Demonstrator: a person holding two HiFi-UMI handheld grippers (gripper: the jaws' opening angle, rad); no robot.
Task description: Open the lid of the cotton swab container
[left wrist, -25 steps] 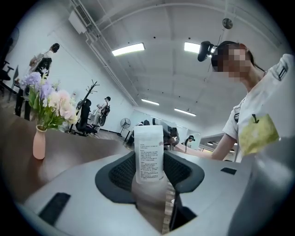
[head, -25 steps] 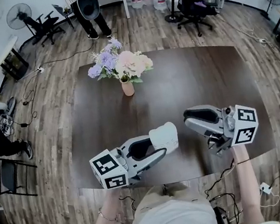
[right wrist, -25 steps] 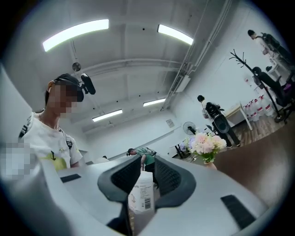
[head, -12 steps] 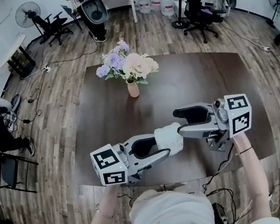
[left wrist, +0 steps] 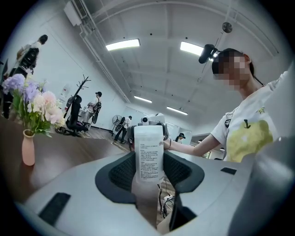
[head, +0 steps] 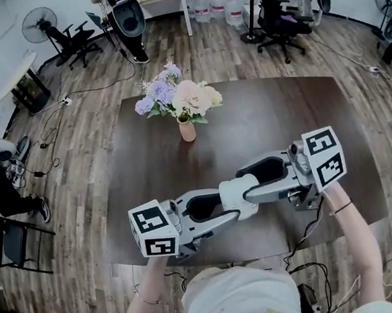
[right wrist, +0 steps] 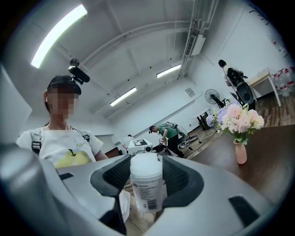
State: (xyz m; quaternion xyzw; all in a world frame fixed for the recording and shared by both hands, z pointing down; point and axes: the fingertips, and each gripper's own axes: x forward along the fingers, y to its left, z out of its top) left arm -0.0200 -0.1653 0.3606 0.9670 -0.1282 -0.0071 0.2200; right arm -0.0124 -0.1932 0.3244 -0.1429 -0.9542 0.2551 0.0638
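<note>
Jaws of left gripper: clamped on the body of the cotton swab container, held lying level over the near part of the worktop. Jaws of right gripper: facing the left pair, just been closing, set wide with pads against the lid. Farther back on the worktop, well apart: vase of flowers
</note>
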